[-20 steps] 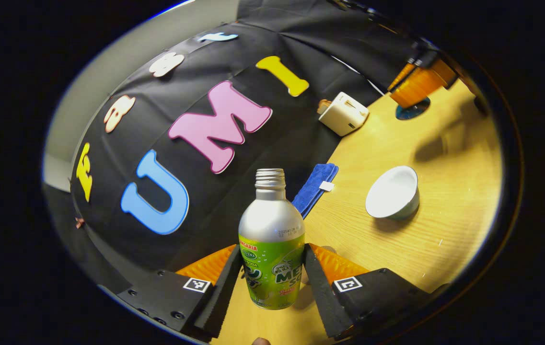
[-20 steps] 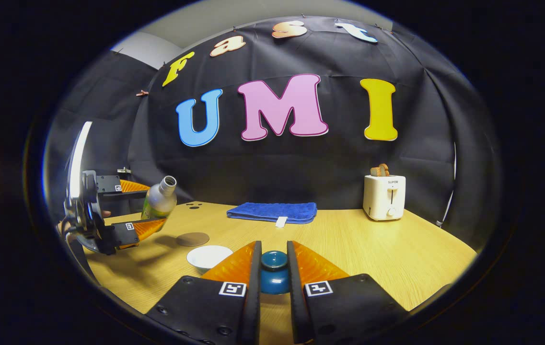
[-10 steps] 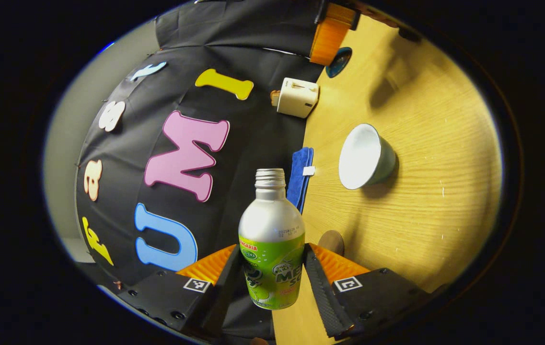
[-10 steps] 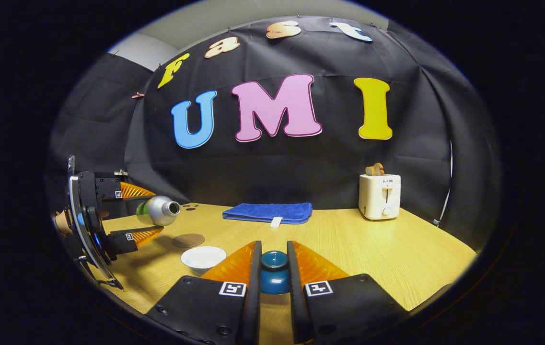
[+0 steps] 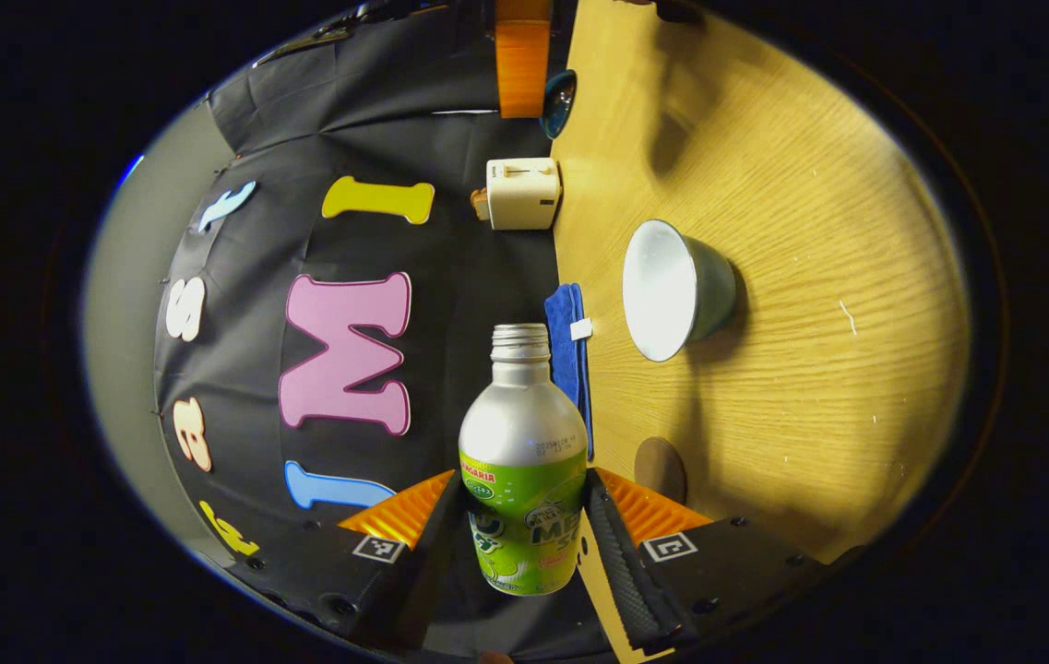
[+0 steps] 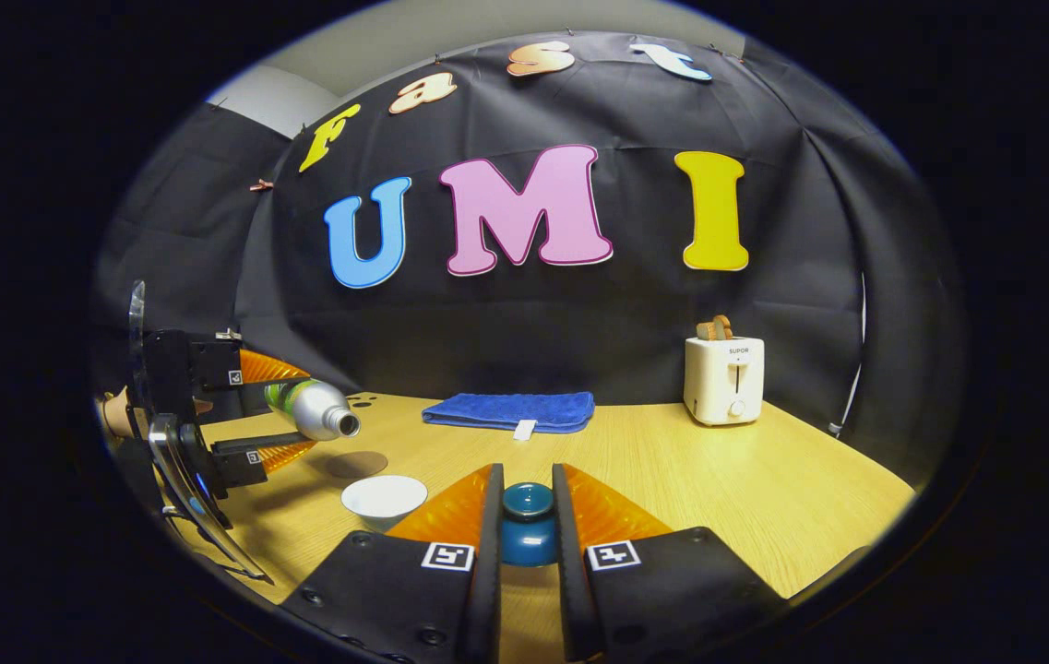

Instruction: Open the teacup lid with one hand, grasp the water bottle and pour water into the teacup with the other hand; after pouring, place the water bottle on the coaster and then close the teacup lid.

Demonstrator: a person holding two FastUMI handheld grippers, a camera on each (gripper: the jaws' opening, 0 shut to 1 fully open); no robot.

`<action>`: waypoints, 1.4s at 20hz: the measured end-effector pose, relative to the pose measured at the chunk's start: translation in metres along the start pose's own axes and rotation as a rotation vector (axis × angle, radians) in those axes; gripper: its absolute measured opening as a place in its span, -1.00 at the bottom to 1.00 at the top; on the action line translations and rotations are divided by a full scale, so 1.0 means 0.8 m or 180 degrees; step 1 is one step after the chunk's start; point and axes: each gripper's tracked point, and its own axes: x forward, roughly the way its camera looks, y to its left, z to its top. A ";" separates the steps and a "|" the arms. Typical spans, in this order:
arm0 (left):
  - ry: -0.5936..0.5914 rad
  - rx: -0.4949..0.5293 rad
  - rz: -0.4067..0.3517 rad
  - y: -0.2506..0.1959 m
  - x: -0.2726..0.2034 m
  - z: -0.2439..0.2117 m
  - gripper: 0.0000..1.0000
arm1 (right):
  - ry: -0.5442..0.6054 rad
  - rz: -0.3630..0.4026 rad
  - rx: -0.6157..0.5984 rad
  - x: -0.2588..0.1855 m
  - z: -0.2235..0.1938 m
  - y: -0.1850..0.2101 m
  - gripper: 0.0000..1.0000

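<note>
Over the last second I've rolled the left gripper (image 5: pixel 524 530) so the bottle (image 5: pixel 522 461) has gone from leaning upward to lying about level, its open mouth now dipping slightly toward the teacup (image 6: pixel 384 498). In the right gripper view the mouth hangs above the surface, short of the cup's rim and to its left, with the round coaster (image 6: pixel 356 464) beneath it. I see no stream yet, so I judge the pour is only starting and the mouth must come over the cup.

The left jaws are closed on the bottle's lower body, both fingers pressing its sides. The right gripper (image 6: pixel 529 544) has its jaws narrow, clamped on the blue lid (image 6: pixel 529 524), held clear of the cup.
</note>
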 end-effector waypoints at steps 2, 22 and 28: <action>0.0010 0.0058 -0.0059 -0.001 -0.001 -0.003 0.56 | -0.0004 0.0001 0.0009 0.000 0.001 -0.001 -0.41; 0.0009 0.0820 -0.0119 -0.001 0.012 -0.008 0.57 | -0.0031 -0.0021 0.0046 -0.004 0.006 -0.008 -0.41; 0.0005 0.0984 -0.0099 0.012 0.023 -0.006 0.57 | -0.0032 -0.0006 0.0056 -0.004 0.007 -0.006 -0.41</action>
